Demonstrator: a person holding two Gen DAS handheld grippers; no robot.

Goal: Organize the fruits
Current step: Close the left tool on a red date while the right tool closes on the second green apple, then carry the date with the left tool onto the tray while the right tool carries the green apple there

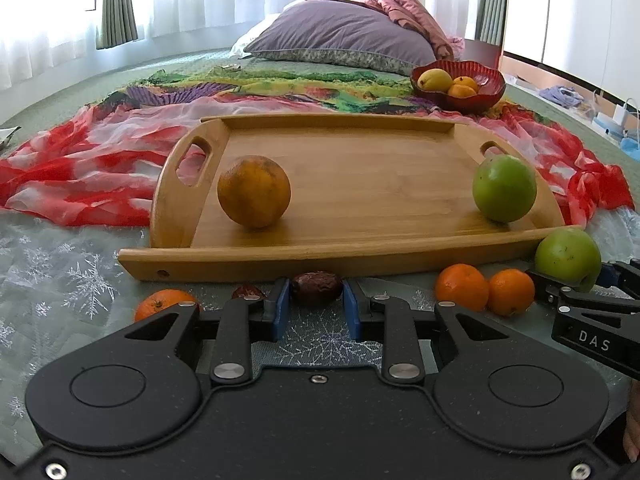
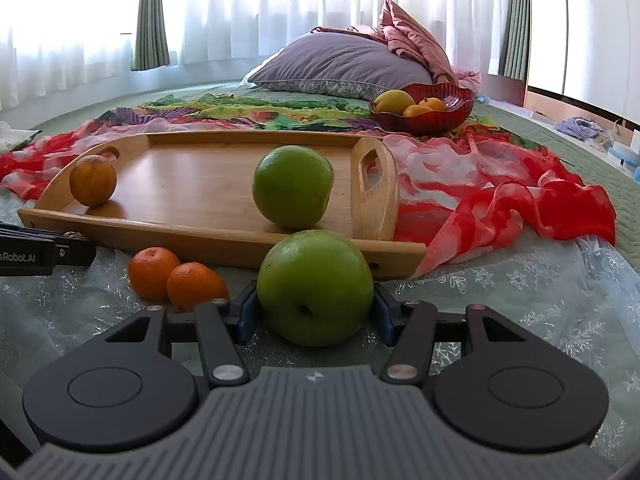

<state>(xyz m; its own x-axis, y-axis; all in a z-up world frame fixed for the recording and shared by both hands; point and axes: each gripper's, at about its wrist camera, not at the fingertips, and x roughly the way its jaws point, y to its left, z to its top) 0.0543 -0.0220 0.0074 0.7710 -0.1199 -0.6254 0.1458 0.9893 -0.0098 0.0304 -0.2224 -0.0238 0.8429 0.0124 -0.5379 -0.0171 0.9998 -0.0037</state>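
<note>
A wooden tray [image 1: 360, 184] lies on the bed with an orange [image 1: 253, 191] at its left and a green apple [image 1: 504, 188] at its right. My left gripper [image 1: 316, 298] has its blue pads against a dark red date [image 1: 316, 287] lying in front of the tray. My right gripper [image 2: 316, 304] is shut on a second green apple [image 2: 315, 286], which rests on the bed by the tray's near right corner; it also shows in the left wrist view [image 1: 568, 258]. Two mandarins [image 2: 176, 278] lie left of that apple. Another mandarin [image 1: 164, 304] and a second date [image 1: 248, 291] lie left of my left gripper.
A red bowl [image 1: 486, 92] with a yellow fruit and mandarins stands behind the tray at the right. A red and multicoloured scarf [image 1: 92, 168] is spread under and around the tray. A purple pillow [image 1: 340, 36] lies at the back. Clutter lies beyond the bed's right edge.
</note>
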